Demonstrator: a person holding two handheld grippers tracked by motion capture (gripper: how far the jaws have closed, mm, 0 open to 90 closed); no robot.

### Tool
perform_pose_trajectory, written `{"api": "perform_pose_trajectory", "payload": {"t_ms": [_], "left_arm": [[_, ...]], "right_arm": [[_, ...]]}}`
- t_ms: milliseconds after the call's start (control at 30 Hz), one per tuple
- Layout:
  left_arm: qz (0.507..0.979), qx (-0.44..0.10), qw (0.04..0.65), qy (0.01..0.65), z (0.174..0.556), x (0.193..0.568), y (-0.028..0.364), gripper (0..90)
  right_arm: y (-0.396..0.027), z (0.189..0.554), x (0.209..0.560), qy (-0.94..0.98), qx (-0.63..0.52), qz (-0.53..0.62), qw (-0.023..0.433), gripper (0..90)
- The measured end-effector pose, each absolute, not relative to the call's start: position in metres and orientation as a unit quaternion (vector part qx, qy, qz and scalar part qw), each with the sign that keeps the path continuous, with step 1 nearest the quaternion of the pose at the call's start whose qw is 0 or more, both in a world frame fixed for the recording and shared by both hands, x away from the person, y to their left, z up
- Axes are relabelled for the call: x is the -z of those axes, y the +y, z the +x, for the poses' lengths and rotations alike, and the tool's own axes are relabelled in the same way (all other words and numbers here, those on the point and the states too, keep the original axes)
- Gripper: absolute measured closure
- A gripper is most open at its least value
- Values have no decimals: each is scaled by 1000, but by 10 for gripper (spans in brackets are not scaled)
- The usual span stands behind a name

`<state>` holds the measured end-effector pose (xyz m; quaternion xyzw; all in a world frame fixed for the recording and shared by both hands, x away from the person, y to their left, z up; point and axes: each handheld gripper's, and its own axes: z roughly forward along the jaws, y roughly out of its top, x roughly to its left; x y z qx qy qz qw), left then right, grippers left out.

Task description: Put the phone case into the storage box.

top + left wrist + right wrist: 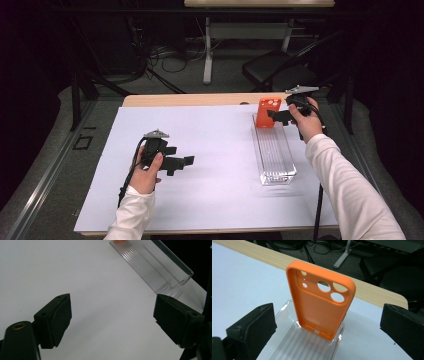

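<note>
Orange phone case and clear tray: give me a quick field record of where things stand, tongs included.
phone case: orange phone case stands upright at the far end of the tray, inner side with camera cutouts facing the right gripper view
tray: clear ribbed tray lies lengthwise on the white sheet
right tongs: open, jaws either side of the case, not pressing it
left tongs: open, nothing between them, over bare sheet, apart from the tray
table: wooden edge shows beyond the sheet
</note>
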<state>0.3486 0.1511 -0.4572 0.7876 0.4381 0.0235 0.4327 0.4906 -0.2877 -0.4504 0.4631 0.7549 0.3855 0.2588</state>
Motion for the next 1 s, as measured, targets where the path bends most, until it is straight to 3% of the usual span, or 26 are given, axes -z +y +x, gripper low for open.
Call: {"api": "perform_pose_trajectory", "payload": {"t_ms": [1000], "left_arm": [[784,-23,441,436,348,453,155,154]], "right_arm": [[-277,447,434,738,-405,490,227,0]]}}
